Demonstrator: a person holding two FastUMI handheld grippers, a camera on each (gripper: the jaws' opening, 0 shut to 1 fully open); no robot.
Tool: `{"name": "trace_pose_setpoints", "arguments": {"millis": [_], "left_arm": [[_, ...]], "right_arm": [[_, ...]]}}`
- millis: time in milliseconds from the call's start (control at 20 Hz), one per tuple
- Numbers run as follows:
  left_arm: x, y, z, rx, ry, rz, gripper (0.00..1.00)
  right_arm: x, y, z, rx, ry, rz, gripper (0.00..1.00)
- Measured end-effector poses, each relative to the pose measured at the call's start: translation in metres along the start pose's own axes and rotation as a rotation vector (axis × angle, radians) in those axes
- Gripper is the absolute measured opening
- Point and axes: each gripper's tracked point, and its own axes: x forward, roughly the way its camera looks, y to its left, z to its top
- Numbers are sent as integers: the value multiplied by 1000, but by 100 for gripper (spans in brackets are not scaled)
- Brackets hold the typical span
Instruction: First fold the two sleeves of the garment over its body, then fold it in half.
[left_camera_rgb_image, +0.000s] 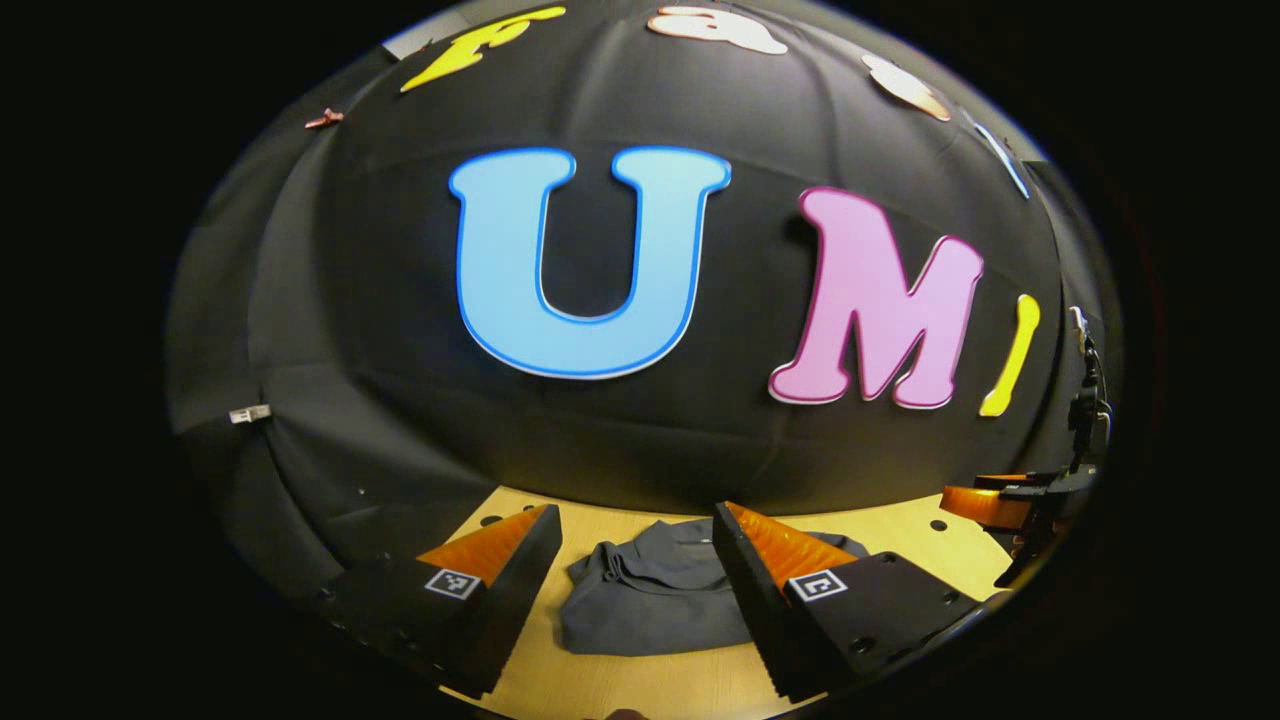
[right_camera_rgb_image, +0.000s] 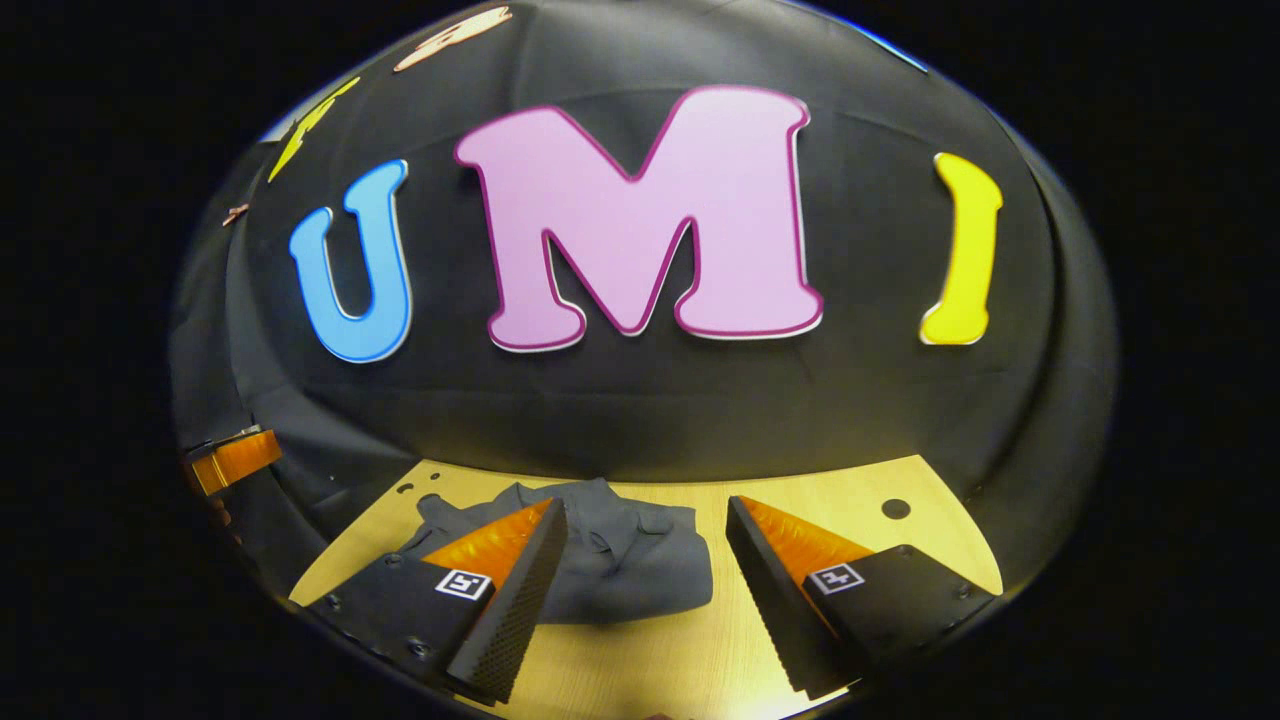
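Note:
A dark grey garment (left_camera_rgb_image: 655, 590) lies bunched into a compact, folded heap on the light wooden table (left_camera_rgb_image: 620, 680). My left gripper (left_camera_rgb_image: 635, 520) hangs open above the table, and the garment shows in the gap between its fingers without touching them. In the right gripper view the same garment (right_camera_rgb_image: 625, 560) lies left of centre, partly behind the left finger. My right gripper (right_camera_rgb_image: 648, 510) is open with nothing between its fingers. The other gripper (left_camera_rgb_image: 1000, 505) shows at the right edge of the left gripper view.
The black cloth wall rises right behind the table's far edge. Small round holes (right_camera_rgb_image: 895, 508) dot the tabletop. The other gripper (right_camera_rgb_image: 232, 460) shows at the left edge of the right gripper view. A black stand with cables (left_camera_rgb_image: 1085, 410) is at the far right.

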Motion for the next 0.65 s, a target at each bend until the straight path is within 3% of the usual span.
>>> {"name": "trace_pose_setpoints", "arguments": {"millis": [300, 650], "left_arm": [[-113, -9, 12, -10, -68, -24, 95], [-210, -29, -58, -83, -28, -20, 96]], "right_arm": [[-108, -11, 16, 26, -130, -38, 99], [-198, -31, -33, 37, -115, -88, 98]]}}
